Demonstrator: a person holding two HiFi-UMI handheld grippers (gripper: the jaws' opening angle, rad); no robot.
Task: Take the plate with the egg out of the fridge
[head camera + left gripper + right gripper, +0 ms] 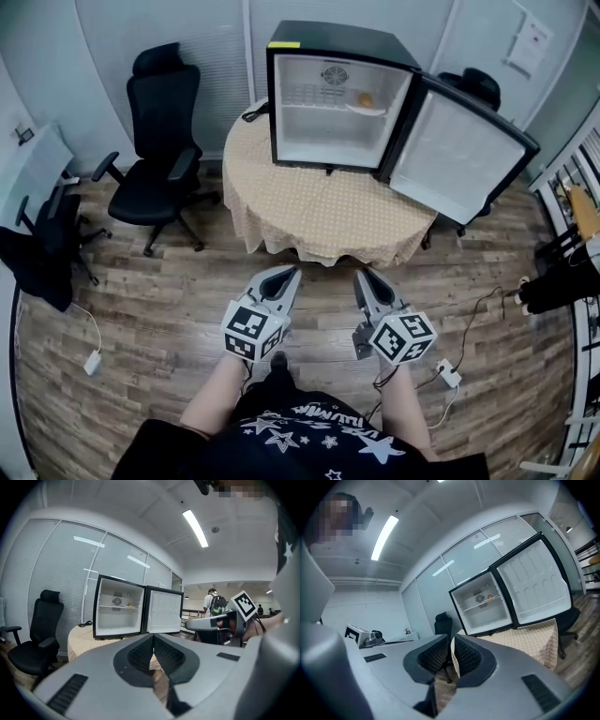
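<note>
Both grippers in front of the open fridge, jaws together with nothing between them

The fridge (337, 94) stands on a round clothed table (328, 220), its door (459, 155) swung wide to the right in the head view. The plate (367, 109) with the egg (366, 97) sits on the fridge's upper shelf, toward the door side. The left gripper (289, 274) and right gripper (364, 276) hang well short of the fridge over bare wooden floor (187, 300). A black office chair (155, 159) stands left of the fridge, near the table's edge
</note>
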